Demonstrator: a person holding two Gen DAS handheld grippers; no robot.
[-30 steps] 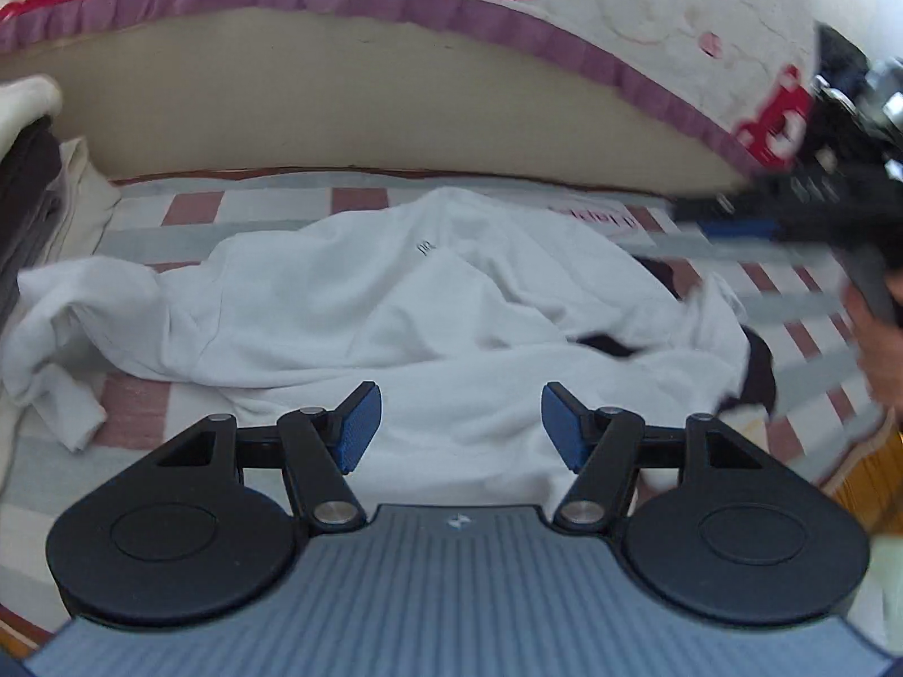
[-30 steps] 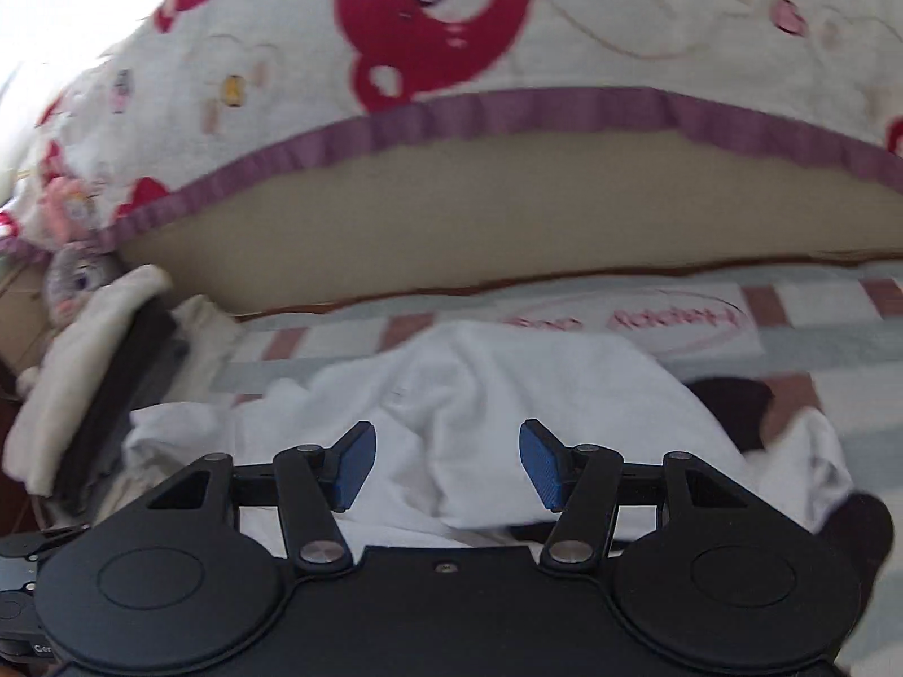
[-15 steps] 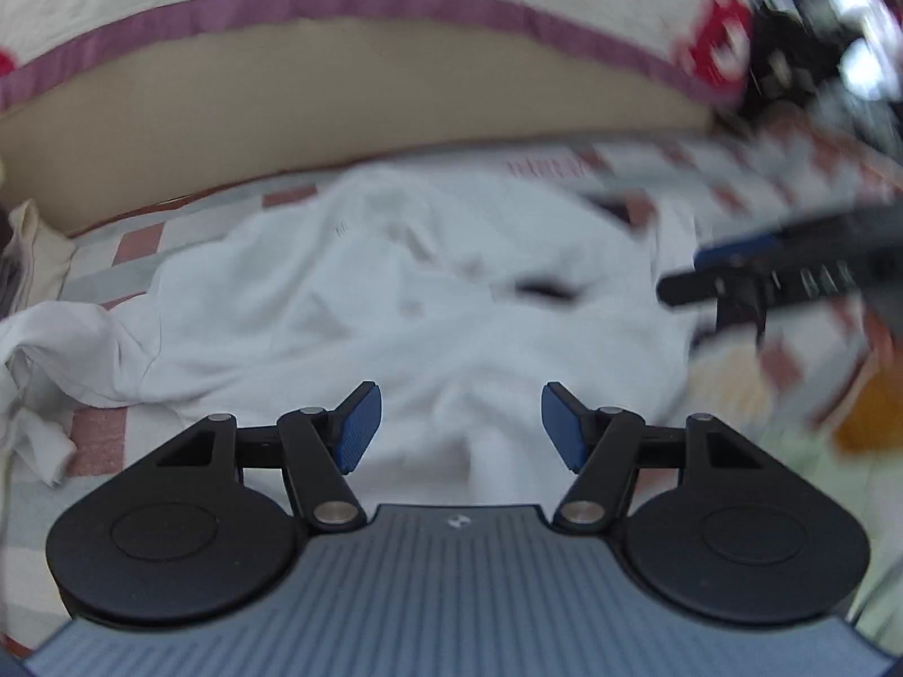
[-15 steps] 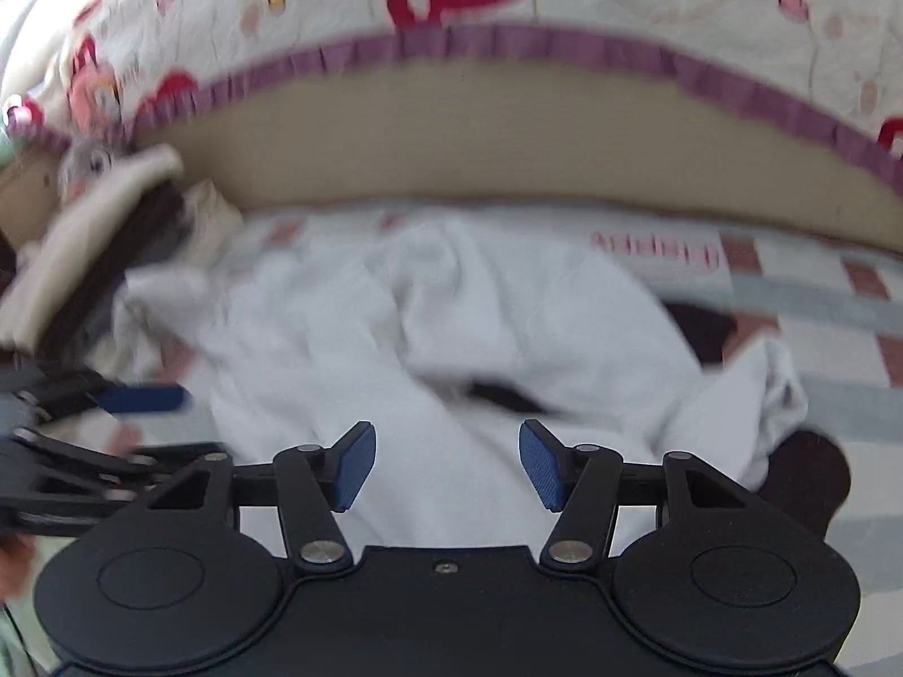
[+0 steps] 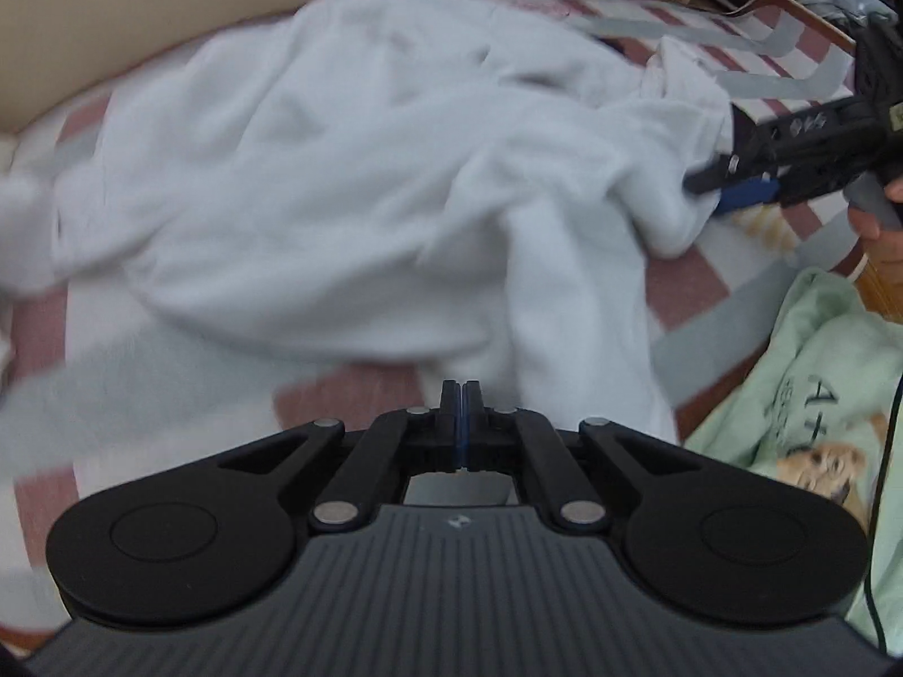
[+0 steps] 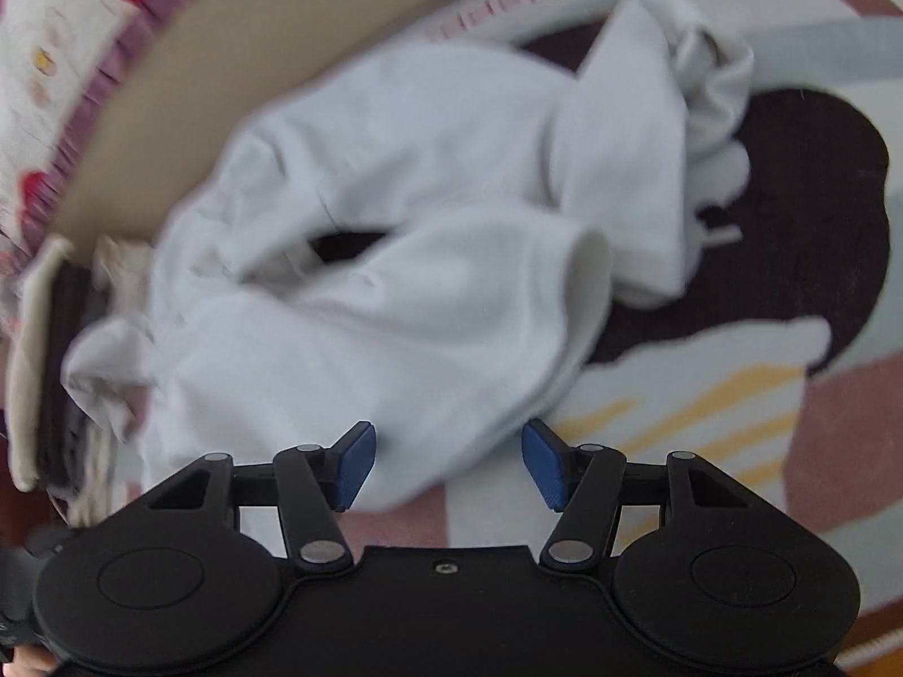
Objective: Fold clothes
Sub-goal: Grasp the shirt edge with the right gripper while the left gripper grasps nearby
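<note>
A crumpled white sweatshirt (image 5: 350, 169) lies spread over the checked bed sheet (image 5: 688, 293). My left gripper (image 5: 460, 395) is shut just short of the sweatshirt's near hem, pads pressed together, and no cloth shows between them. In the right wrist view the same sweatshirt (image 6: 395, 293) fills the middle. My right gripper (image 6: 448, 465) is open there, and the sweatshirt's near edge reaches in between its blue pads (image 6: 355, 465). The left wrist view shows the right gripper (image 5: 717, 186) at the sweatshirt's right edge, held by a hand (image 5: 880, 225).
A beige padded bed edge (image 5: 141, 5) runs along the back, under a quilt with red prints (image 6: 51, 28). A pile of folded clothes (image 6: 45, 350) sits at the left. A dark brown shape (image 6: 790, 197) is printed on the sheet. Mint-green cloth with a dog print (image 5: 818, 395) hangs at the right.
My left gripper has gone from open to shut and dropped toward the sweatshirt's near hem. The right gripper swung down to the sweatshirt's right edge, still open.
</note>
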